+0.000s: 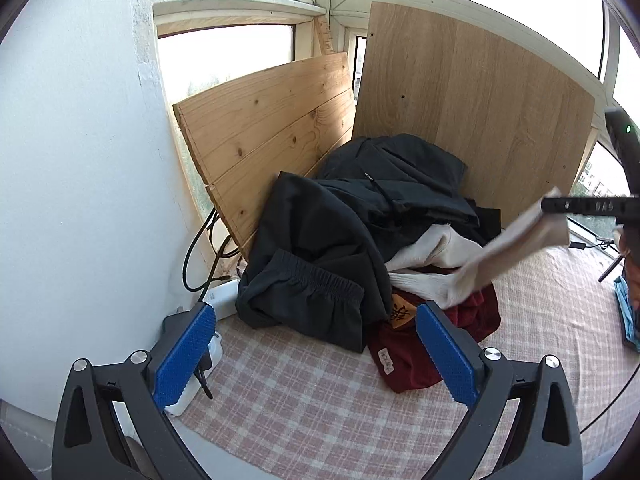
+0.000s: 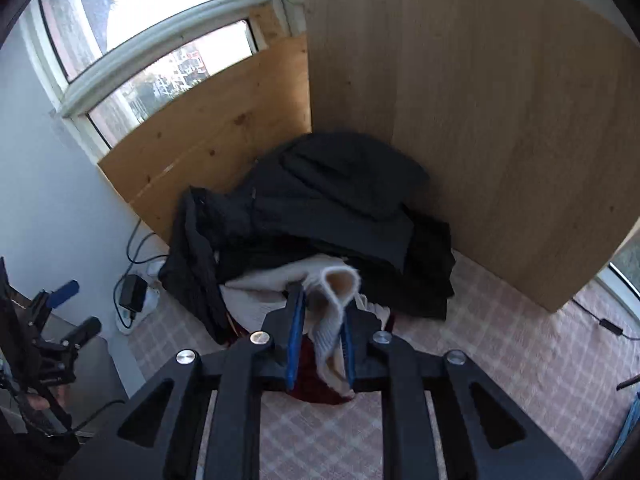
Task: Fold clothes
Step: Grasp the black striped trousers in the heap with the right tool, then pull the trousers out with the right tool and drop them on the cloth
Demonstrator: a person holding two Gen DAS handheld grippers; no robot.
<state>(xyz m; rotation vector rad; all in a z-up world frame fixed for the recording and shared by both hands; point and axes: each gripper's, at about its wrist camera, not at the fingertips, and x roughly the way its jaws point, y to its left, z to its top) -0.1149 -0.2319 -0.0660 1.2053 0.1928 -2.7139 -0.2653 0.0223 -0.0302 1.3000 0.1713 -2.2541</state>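
A pile of clothes (image 1: pixel 360 208) lies on the pink checked cloth (image 1: pixel 304 400), against two wooden boards. It holds dark jackets, black shorts with an elastic waistband (image 1: pixel 312 296), a maroon garment (image 1: pixel 416 352) and a cream knit garment (image 1: pixel 460 264). My right gripper (image 2: pixel 322 296) is shut on an edge of the cream knit garment (image 2: pixel 332 312), which hangs stretched from the pile. From the left wrist view this gripper (image 1: pixel 576 206) shows at the right, above the pile. My left gripper (image 1: pixel 314 316) stands open in front of the pile with nothing between its blue pads, just short of the shorts.
A pine board (image 1: pixel 264 128) and a lighter panel (image 1: pixel 472 112) lean on the window behind the pile. The white wall (image 1: pixel 80 160) stands at the left, with cables (image 1: pixel 200 248) and a white power strip (image 1: pixel 220 296) at its foot. Something blue (image 1: pixel 628 312) lies at the right edge.
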